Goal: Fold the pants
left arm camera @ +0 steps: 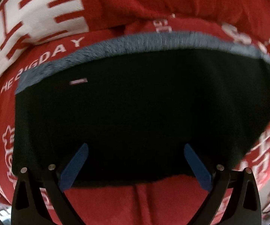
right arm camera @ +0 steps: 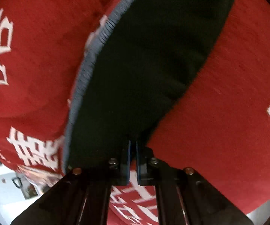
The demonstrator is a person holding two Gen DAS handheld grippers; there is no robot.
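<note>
The pants — dark, with a blue-grey fleecy lining showing along one edge — are seen lying as a compact, roughly rectangular block on a red blanket, so at least one fold is judged to be made already. Whether a further fold or only a squaring-up is left cannot be told.

The left claw is held spread wide above the near edge of the pants, with nothing gripped. The right claw is clenched on a corner of the dark cloth, its blue pads nearly meeting.

On the blanket, white lettering can be read — "THE BIG DAY" in part — beside large white characters. A small pale label on the pants is too blurred to read.
</note>
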